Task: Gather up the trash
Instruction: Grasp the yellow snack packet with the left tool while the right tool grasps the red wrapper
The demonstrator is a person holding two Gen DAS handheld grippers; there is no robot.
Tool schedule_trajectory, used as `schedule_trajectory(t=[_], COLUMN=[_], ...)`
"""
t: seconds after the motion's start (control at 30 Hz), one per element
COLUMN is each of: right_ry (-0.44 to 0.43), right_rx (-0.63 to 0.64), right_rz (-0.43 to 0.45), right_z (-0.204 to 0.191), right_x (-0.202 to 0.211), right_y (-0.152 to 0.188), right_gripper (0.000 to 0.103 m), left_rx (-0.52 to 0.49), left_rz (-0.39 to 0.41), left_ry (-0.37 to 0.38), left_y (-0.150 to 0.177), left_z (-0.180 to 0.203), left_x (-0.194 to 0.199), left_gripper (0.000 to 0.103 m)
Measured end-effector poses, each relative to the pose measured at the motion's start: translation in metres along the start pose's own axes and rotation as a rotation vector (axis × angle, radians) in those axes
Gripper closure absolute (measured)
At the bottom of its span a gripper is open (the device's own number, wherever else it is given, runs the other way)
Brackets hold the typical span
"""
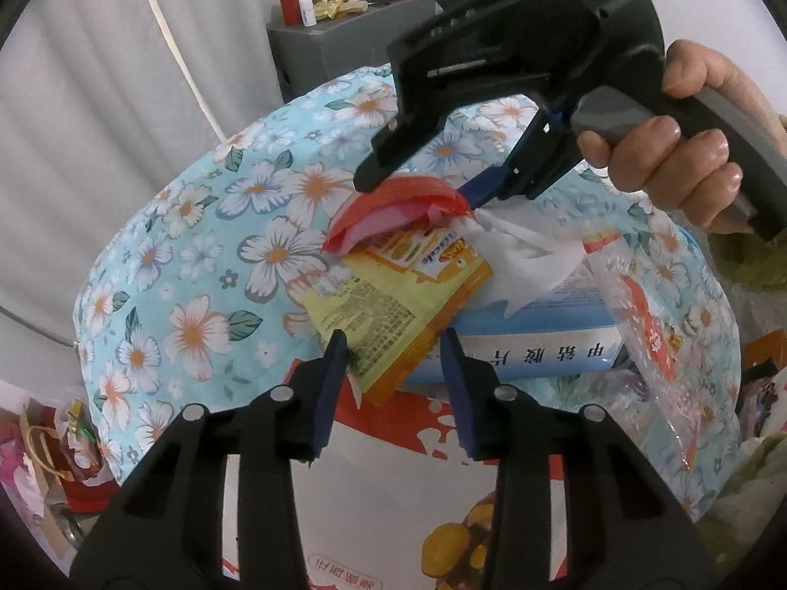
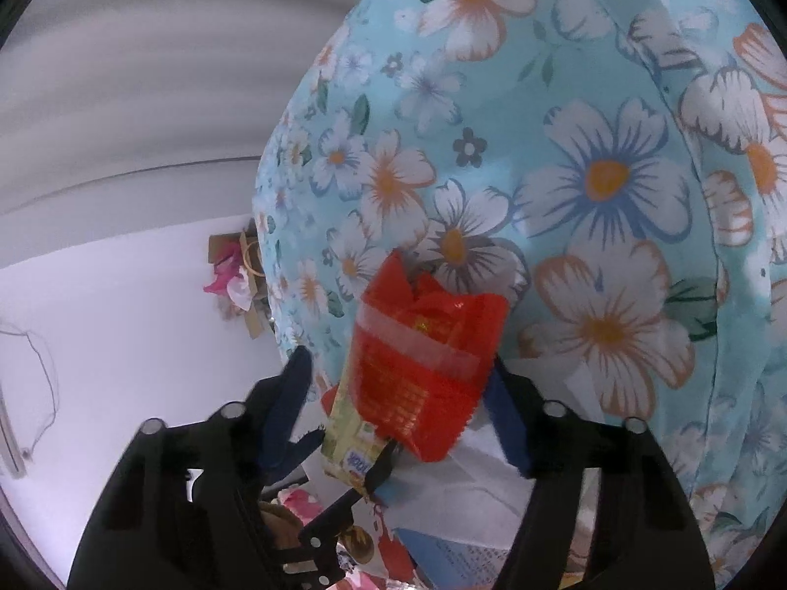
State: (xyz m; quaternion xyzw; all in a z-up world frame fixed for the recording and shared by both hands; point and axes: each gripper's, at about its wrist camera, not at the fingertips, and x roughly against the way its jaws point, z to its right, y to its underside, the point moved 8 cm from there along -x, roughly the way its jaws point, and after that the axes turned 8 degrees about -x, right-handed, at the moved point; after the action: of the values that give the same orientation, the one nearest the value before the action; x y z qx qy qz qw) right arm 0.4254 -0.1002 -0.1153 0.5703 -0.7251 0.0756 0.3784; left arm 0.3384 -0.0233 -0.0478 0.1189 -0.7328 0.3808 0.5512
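A yellow-orange snack wrapper (image 1: 393, 305) lies on a blue-and-white box (image 1: 541, 344) on the floral cloth (image 1: 196, 255). My left gripper (image 1: 393, 337) stands open over the wrapper's near corner, whose edges reach both blue pads. A crumpled red plastic wrapper (image 1: 398, 209) sits on the snack wrapper's far end, beside a white tissue (image 1: 521, 250). My right gripper (image 1: 415, 191), held by a hand (image 1: 679, 167), is open around the red wrapper (image 2: 423, 368). In the right wrist view the right gripper (image 2: 398, 359) has its right pad touching the wrapper and its left pad apart from it.
A clear plastic bag with red print (image 1: 649, 339) lies right of the box. A printed carton (image 1: 393, 501) stands below the cloth's edge. Behind, a grey cabinet (image 1: 334, 49) carries a red bottle and clutter. Bags and paper lie on the floor at left (image 1: 49, 442).
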Motion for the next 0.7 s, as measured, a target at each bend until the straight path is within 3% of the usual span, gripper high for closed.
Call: schedule_trajectory(t=[0.2, 0.37, 0.7], right_ry=[-0.018, -0.049, -0.106], right_rx=[-0.009, -0.004, 0.045], right_rz=[0.011, 0.038, 0.097], right_z=[0.005, 0.006, -0.014], right_x=[0.006, 0.022, 0.053], right_y=[-0.001, -0.002, 0.003], right_gripper=[0.061, 0.065, 0.067], left_rx=[0.012, 0.017, 0.002], left_rz=[0.01, 0.034, 0.105], left_ry=[-0.006, -0.02, -0.073], left_y=[-0.001, -0.006, -0.017], left_z=[-0.003, -0.005, -0.004], left_x=[0.004, 0.009, 0.036], left_gripper=[0.079, 0.091, 0.097])
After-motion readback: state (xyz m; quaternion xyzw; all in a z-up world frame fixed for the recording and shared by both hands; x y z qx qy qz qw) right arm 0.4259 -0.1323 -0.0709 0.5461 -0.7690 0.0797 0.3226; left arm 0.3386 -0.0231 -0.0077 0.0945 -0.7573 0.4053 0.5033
